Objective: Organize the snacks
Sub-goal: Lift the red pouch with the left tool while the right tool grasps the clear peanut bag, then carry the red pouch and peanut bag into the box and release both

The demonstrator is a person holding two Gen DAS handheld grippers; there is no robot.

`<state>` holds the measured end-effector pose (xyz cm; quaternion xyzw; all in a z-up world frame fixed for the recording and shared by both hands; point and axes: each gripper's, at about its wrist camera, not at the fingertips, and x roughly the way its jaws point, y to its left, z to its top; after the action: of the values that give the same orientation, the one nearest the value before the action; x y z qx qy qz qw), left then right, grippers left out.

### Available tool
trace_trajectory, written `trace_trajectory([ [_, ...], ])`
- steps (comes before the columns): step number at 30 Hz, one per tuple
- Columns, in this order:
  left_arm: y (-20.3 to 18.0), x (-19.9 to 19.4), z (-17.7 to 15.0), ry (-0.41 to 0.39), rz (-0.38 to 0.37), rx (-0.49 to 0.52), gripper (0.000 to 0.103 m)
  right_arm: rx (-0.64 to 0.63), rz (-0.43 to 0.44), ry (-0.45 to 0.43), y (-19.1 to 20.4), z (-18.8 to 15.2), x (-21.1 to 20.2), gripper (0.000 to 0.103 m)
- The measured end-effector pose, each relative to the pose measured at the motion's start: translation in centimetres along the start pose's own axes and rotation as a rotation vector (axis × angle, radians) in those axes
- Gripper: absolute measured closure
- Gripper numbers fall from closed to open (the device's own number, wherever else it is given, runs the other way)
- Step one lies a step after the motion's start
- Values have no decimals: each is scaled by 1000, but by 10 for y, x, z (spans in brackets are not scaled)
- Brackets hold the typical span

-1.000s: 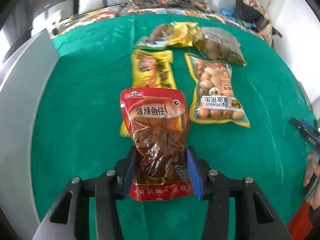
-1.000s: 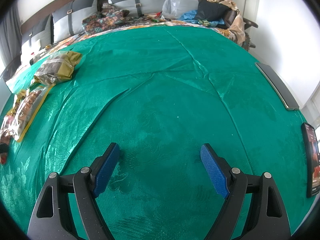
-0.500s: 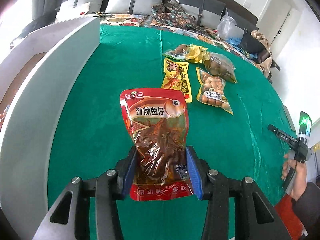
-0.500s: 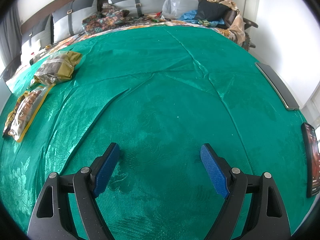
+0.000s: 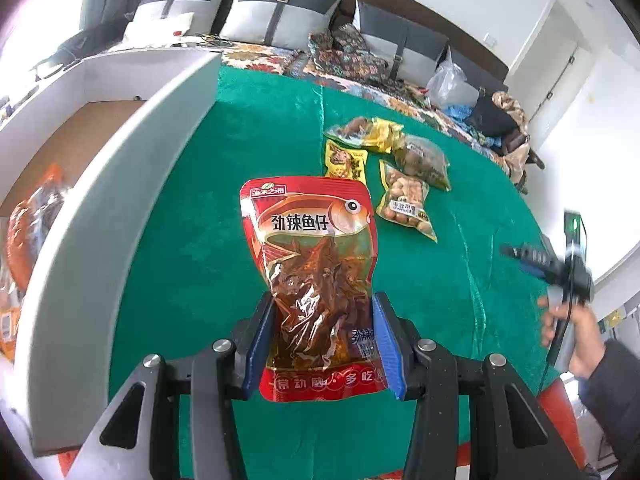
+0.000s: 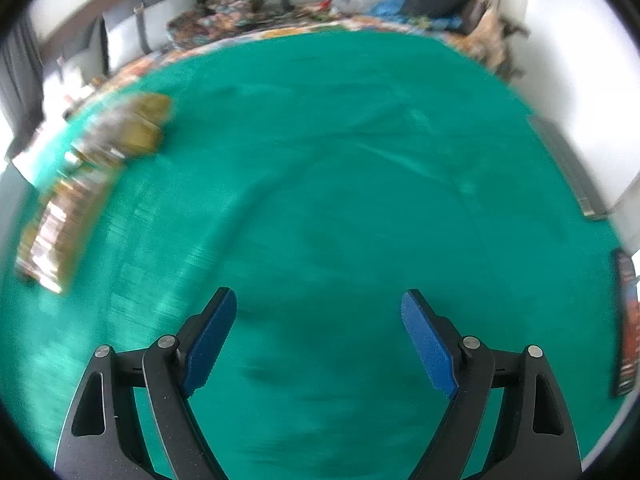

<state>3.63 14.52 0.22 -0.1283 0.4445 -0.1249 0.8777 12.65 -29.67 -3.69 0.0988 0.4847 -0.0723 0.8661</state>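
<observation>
Fingers (image 5: pixel 266 344) of the left gripper (image 5: pixel 322 344) clamp the red fish-snack pouch (image 5: pixel 314 264).

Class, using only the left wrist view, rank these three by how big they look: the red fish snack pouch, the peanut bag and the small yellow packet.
1. red fish snack pouch, though it is held nearest the camera
2. peanut bag
3. small yellow packet, partly hidden by the pouch, so this ranking is unsure
</observation>
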Motion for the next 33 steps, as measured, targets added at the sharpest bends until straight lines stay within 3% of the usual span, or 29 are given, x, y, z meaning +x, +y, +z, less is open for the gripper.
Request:
trace_trajectory([
  [3, 6, -8, -1, -10, 7, -22, 56, -6, 160, 50, 59, 25, -5, 16],
  [6, 12, -22, -2, -30, 6, -40, 56, -47, 287, 157, 140, 46, 11, 16],
  [9, 19, -44, -6, -63, 10, -58, 56, -59, 245, 195, 197, 59, 34, 16],
  [13, 36, -70, -14, -97, 35, -85, 56, -101, 99, 323, 244, 54, 74, 16],
  [14, 42, -77, -17, -102, 44, -98, 56, -143, 59, 295, 250, 53, 70, 20],
  [15, 48, -82, -20, -107, 49, -110, 56, -166, 42, 274, 251, 51, 65, 38],
  [17, 59, -91, -23, -120, 55, -132, 56, -144, 60, 264, 238, 47, 57, 41],
  [20, 74, -101, -24, -129, 63, -157, 56, -74, 158, 273, 200, 38, 42, 42],
  [22, 86, -108, -21, -141, 54, -186, 56, -6, 271, 275, 171, 34, 29, 42],
  [25, 113, -127, -14, -184, 52, -255, 56, 22, 366, 268, 156, 30, 7, 42],
  [28, 145, -145, -6, -226, 128, -300, 56, -46, 473, 241, 185, 34, -30, 42],
  [33, 204, -160, 4, -238, 239, -374, 55, -270, 732, 229, 318, 23, -102, 41],
])
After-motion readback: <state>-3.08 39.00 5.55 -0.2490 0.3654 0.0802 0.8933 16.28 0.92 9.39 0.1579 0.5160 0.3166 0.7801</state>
